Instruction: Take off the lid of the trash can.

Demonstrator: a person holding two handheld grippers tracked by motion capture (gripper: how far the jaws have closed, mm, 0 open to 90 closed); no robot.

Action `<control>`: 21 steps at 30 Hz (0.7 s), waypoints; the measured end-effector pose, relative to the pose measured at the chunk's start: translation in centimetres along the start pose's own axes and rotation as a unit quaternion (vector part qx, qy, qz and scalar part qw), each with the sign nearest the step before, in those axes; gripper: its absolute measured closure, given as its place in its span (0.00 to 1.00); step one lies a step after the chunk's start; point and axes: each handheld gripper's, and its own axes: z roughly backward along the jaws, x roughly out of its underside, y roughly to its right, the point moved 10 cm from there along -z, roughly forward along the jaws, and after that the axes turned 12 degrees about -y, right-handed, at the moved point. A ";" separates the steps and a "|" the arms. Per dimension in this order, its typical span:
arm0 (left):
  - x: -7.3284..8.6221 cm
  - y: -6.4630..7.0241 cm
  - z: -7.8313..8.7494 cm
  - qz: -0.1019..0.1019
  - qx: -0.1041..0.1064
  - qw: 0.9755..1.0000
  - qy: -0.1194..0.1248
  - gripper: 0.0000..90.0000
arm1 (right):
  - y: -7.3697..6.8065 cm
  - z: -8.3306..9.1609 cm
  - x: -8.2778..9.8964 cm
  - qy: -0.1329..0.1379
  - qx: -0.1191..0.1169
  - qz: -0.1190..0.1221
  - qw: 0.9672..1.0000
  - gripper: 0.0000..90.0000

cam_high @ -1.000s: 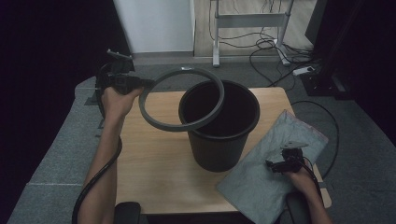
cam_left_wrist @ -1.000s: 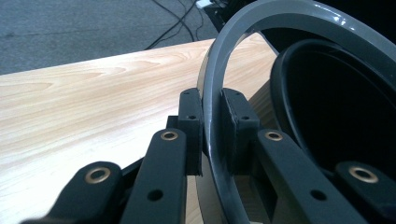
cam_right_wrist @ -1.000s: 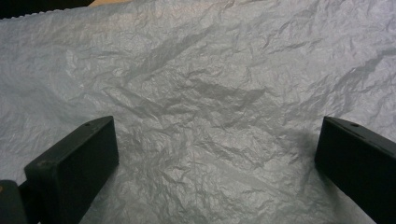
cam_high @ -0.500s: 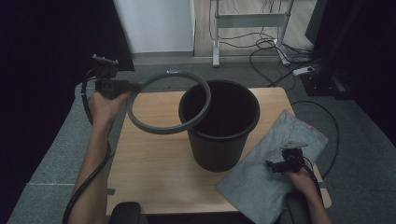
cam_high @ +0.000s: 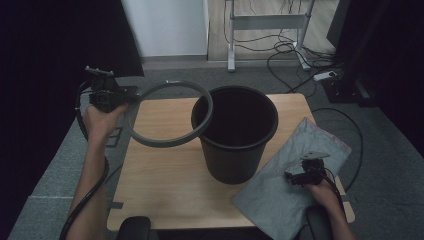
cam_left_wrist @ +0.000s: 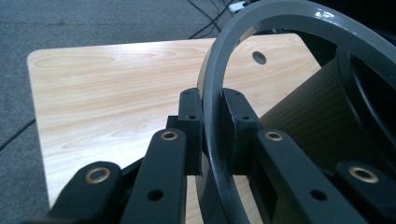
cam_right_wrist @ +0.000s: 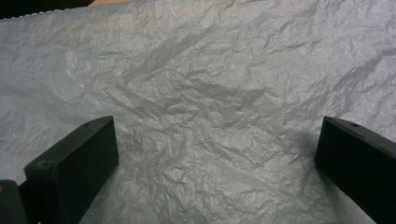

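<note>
Grey rim ring (cam_high: 170, 114) clamped in left gripper (cam_left_wrist: 212, 130), held beside black bin (cam_high: 235, 135). Right gripper (cam_right_wrist: 215, 158) wide open over grey bag (cam_high: 290, 185). Next, likely: lining bin.

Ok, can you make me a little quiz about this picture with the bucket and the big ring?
1. True or false: the left gripper is clamped on the grey ring.
2. What lies under the right gripper? A) grey plastic bag B) towel C) book
3. Fill in: the black bucket stands on the wooden ____.

Key: 1 true. 2 A, the grey plastic bag. 3 table.
</note>
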 end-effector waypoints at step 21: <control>3.0 -4.1 1.6 0.037 -0.012 0.999 0.014 0.88 | 0.0 0.0 0.0 -0.001 0.000 0.000 1.000 0.00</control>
